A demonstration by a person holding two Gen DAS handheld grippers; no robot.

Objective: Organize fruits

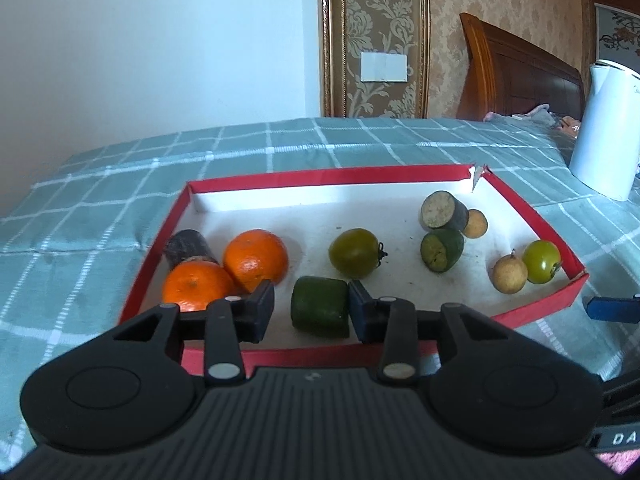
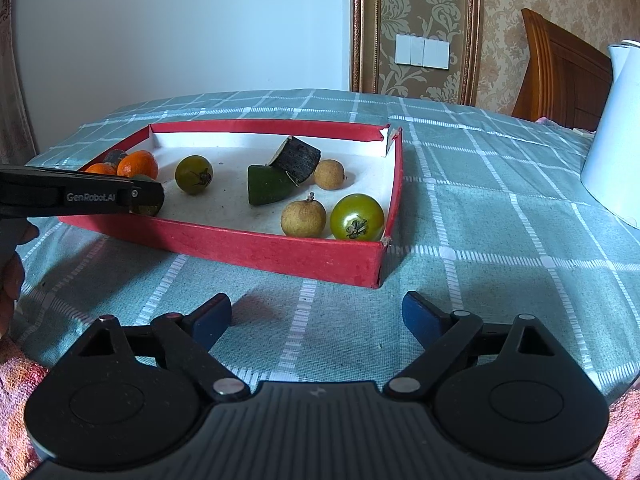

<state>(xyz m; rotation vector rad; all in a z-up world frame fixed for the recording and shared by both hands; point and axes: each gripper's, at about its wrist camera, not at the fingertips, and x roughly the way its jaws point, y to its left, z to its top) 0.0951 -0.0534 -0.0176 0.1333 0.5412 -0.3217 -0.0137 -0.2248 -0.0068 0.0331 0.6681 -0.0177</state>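
We see a shallow red cardboard tray with a white floor (image 1: 532, 216) lying on a teal checked cloth that covers the desk (image 2: 480, 184). Our left claw (image 1: 311, 309) reaches over the tray's near wall, and a dark green cut cylinder of fruit (image 1: 320, 307) lies on the tray floor between its jaws. The right-hand pad touches the piece, while a narrow gap shows on the other side, so the claw stands slightly apart and is not clamped on it.

Just left of that piece sit two round oranges (image 1: 256, 261), touching each other, with a dark brown stub (image 1: 188, 245) behind them. Near the tray's middle rests a green tomato with a dried stem (image 1: 355, 253). Farther right, a dark cut cylinder with a pale face (image 1: 442, 211) leans on a second green cut piece (image 1: 442, 255), with a small tan round fruit (image 1: 476, 223) beside them. In the near right corner a tan longan-like fruit (image 2: 303, 218) lies beside another green tomato (image 2: 357, 217).

Our right claw (image 2: 316, 318) hovers over bare cloth in front of the tray, jaws wide apart and holding nothing. A white kettle (image 2: 616, 136) stands at the right.
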